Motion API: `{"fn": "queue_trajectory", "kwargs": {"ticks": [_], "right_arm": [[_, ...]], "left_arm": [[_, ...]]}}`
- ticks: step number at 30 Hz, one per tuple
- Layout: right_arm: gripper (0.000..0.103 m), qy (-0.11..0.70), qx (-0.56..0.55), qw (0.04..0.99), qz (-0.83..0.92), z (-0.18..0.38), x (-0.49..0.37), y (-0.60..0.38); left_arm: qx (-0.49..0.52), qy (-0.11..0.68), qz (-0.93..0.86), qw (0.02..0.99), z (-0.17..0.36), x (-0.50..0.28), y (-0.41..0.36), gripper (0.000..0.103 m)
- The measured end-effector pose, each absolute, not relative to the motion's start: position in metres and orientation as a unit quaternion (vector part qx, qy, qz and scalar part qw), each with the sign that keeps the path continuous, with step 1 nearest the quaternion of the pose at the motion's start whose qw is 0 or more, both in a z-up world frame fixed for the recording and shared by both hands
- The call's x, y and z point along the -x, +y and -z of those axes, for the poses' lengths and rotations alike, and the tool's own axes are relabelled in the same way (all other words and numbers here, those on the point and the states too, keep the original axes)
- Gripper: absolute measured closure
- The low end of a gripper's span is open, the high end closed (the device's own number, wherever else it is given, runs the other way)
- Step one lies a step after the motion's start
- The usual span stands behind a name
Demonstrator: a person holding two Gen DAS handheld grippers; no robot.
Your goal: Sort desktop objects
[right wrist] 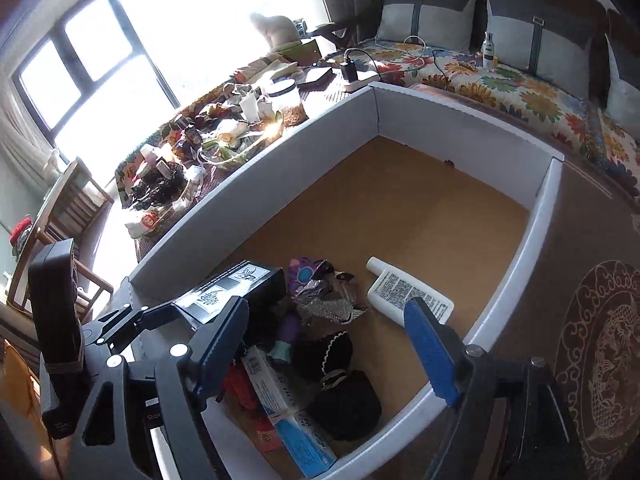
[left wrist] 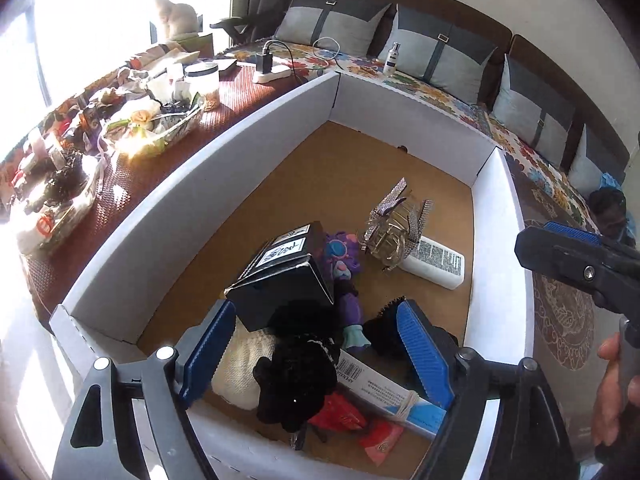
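Note:
A white cardboard box point(left wrist: 208, 176) with a brown floor holds several sorted items: a black carton point(left wrist: 280, 276), a purple toy point(left wrist: 340, 256), a glittery clear hair clip point(left wrist: 390, 224), a white bottle point(left wrist: 434, 262), black fabric pieces point(left wrist: 296, 376), a toothpaste box point(left wrist: 384, 394) and red packets point(left wrist: 340, 416). My left gripper point(left wrist: 316, 356) is open above the near end of the box, holding nothing. My right gripper point(right wrist: 332, 348) is open and empty over the same box point(right wrist: 256, 184), above the toothpaste box point(right wrist: 288, 408) and the black fabric point(right wrist: 344, 408). The white bottle point(right wrist: 408, 292) lies just beyond it.
A table left of the box carries clear trays of clutter point(left wrist: 152, 128), a jar point(left wrist: 204, 80) and a power strip with charger point(left wrist: 268, 68). A sofa with a floral cover point(right wrist: 500, 88) and grey cushions runs behind. A patterned brown mat point(right wrist: 600, 340) lies right of the box.

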State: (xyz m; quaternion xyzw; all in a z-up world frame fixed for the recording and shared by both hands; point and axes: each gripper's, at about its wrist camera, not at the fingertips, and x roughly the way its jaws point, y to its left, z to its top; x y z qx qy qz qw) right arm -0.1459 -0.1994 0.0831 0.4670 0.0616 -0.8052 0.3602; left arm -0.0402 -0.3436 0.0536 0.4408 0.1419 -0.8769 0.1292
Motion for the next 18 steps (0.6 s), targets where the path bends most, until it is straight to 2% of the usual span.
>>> {"fn": "queue_trajectory", "kwargs": {"ticks": [3,4,6,9,13,18], "right_arm": [[0.002,0.074,-0.468,0.34,0.813,-0.09,0.147,-0.184],[0.002,0.08,-0.474,0.333,0.811,-0.091,0.147,-0.181],[0.002,0.095,-0.49,0.324,0.804,-0.088,0.148,-0.175],[0.002,0.119,-0.497,0.327,0.795,-0.084,0.142,-0.168],[0.002,0.13,-0.485,0.332,0.799,-0.091,0.134,-0.16],[0.002,0.148,-0.48,0.34,0.795,-0.096,0.126,-0.16]], "left_arm": [[-0.418,0.128,0.879,0.19,-0.069,0.037,-0.335,0.003],[-0.417,0.119,0.873,0.221,-0.072,0.038,-0.333,0.002],[-0.421,0.107,0.863,0.257,-0.074,0.037,-0.328,0.002],[-0.406,0.136,0.876,0.221,-0.081,0.027,-0.319,0.002],[-0.403,0.158,0.868,0.245,-0.093,0.015,-0.312,0.002],[-0.441,0.066,0.848,0.287,-0.101,0.02,-0.296,0.002]]}}
